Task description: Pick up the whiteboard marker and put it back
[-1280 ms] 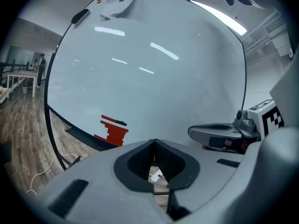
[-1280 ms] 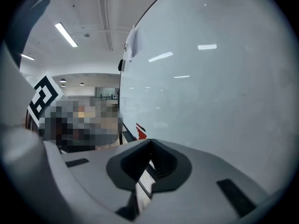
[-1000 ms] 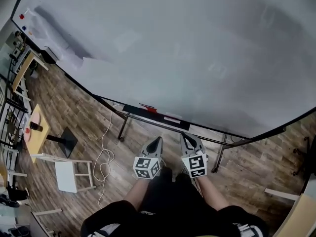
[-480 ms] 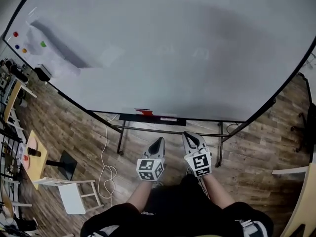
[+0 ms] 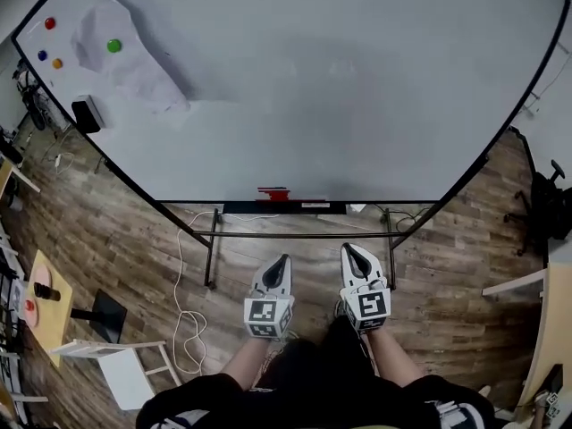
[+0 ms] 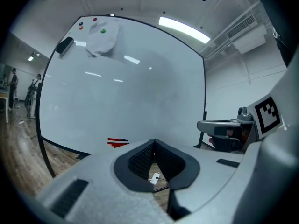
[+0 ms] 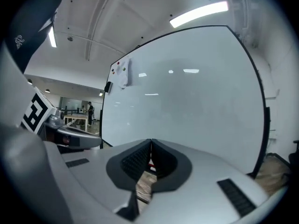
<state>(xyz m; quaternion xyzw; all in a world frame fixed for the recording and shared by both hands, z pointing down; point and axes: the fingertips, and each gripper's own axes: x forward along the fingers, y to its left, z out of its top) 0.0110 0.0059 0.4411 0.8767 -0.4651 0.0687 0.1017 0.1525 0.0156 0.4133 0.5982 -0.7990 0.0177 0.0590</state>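
Note:
A red whiteboard marker lies on the black tray at the bottom edge of the whiteboard. In the left gripper view the red marker shows low on the board, left of the jaws. My left gripper and right gripper are held side by side above the floor, short of the tray, pointing at the board. Both are shut and hold nothing. The left gripper's jaws meet at the tips, as do the right gripper's. A bit of red marker shows behind the right jaws.
The board stands on a metal frame over a wood floor. A black eraser, a paper sheet and coloured magnets sit at its upper left. A white cable, a white stool and a yellow table are at the left.
The view has swung to face the board squarely, with the tray and red marker now straight ahead. Both grippers moved together with it, still shut and side by side.

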